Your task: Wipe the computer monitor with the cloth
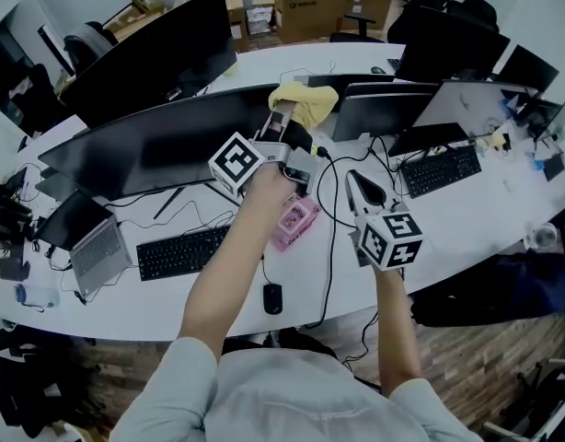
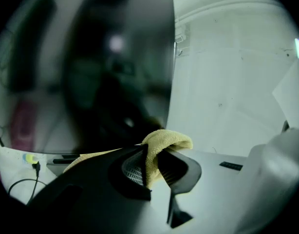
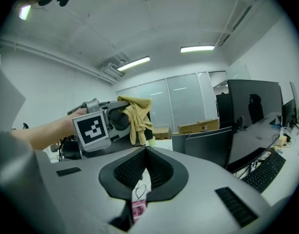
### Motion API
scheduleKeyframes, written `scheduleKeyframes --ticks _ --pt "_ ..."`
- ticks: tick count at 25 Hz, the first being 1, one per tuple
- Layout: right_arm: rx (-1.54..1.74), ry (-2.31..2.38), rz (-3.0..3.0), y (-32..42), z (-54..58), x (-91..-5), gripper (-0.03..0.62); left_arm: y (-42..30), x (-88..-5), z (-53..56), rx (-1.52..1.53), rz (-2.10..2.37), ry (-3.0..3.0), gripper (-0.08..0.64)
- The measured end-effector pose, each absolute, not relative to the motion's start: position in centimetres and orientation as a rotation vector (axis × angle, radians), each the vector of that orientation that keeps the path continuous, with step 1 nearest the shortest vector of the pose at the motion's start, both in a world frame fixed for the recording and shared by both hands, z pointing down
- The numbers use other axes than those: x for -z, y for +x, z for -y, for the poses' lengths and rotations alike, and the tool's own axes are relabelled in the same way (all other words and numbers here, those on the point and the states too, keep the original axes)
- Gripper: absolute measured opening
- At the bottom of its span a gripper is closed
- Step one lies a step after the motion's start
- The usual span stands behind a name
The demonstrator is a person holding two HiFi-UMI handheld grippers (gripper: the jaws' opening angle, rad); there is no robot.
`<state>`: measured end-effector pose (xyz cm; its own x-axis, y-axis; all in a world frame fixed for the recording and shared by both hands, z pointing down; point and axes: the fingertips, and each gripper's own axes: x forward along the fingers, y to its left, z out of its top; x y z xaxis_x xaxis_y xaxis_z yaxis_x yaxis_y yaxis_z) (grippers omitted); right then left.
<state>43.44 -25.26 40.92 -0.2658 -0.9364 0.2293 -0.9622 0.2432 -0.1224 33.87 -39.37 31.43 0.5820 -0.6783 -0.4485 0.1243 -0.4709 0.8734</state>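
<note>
Two fingers of your left gripper (image 2: pixel 152 167) clamp the yellow cloth (image 2: pixel 168 139) at the right end of the monitor (image 1: pixel 154 145), blurred up close; your right gripper (image 3: pixel 145 167) has its fingers together, empty.

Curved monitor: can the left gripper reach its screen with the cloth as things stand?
Probably yes. The left gripper is shut on the yellow cloth right by the right end of the curved monitor, and nothing shows between them.
</note>
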Motion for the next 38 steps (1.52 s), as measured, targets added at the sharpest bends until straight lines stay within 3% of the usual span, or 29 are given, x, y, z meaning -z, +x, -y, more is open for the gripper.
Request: scheduleKeyframes --ticks 8,26,38 --pt "-0.231 1.864 2.344 41.4 23.1 -36.8 0.028 30.7 -24.8 34.9 1.034 0.414 2.071 0.041" --pt "-0.012 2.032 2.208 23.5 5.4 -33.1 0.028 4.9 -32.3 16.6 0.182 0.895 2.944 0.041" --pt "0.131 1.994 2.152 12.0 -6.9 -32.3 0.028 -5.5 -34.0 2.7 -0.167 0.983 3.211 0.041"
